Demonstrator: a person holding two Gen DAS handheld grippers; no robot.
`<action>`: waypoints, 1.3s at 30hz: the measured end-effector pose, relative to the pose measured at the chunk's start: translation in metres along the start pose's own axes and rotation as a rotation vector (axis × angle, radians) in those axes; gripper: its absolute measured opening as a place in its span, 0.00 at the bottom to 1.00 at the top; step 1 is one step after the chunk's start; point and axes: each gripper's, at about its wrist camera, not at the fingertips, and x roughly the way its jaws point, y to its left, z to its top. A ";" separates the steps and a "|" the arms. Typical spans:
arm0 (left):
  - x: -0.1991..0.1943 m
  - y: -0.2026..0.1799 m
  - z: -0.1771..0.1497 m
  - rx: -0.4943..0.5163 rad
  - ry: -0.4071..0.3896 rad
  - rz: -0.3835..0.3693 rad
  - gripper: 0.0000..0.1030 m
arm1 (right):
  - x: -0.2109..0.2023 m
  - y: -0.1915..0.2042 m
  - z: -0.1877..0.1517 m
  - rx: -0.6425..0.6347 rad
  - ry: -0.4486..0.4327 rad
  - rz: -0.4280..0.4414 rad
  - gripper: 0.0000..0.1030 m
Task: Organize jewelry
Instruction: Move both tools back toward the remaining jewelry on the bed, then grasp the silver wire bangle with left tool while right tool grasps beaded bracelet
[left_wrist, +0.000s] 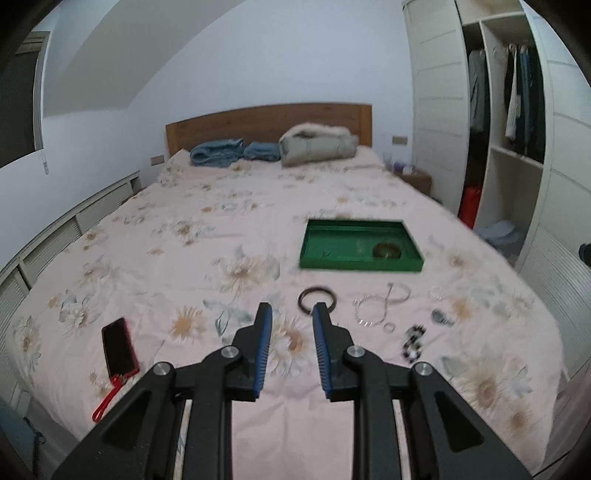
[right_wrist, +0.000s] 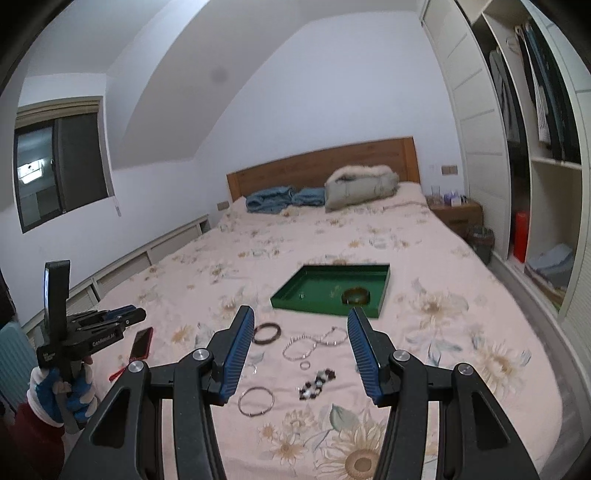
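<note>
Two claws, left claw (left_wrist: 291, 312) and right claw (right_wrist: 301, 319), hang apart and empty above bracelets (right_wrist: 266, 333) near the green tray (right_wrist: 382, 295).

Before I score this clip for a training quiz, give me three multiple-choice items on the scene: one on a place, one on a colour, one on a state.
1. Where does the dark round bangle lie?
A. on the floral bedsheet, short of the tray
B. inside the tray
C. on the nightstand

2. What colour is the shallow rectangular tray?
A. red
B. green
C. white

3. How does the right gripper stand?
A. shut on a necklace
B. shut on nothing
C. open, holding nothing

Key:
1 A: the bangle sits on the floral bedsheet, on the near side of the tray.
2 B: its walls and floor are green.
3 C: the blue-padded fingers stand wide apart with only bedsheet and jewelry between them.
</note>
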 end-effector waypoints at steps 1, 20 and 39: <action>0.003 -0.001 -0.004 -0.003 0.006 -0.007 0.23 | 0.006 -0.003 -0.004 0.007 0.014 0.000 0.51; 0.108 -0.031 -0.090 -0.019 0.259 -0.168 0.32 | 0.095 -0.048 -0.067 0.116 0.214 -0.022 0.51; 0.198 -0.065 -0.115 0.042 0.434 -0.258 0.31 | 0.198 -0.056 -0.119 0.142 0.443 0.033 0.46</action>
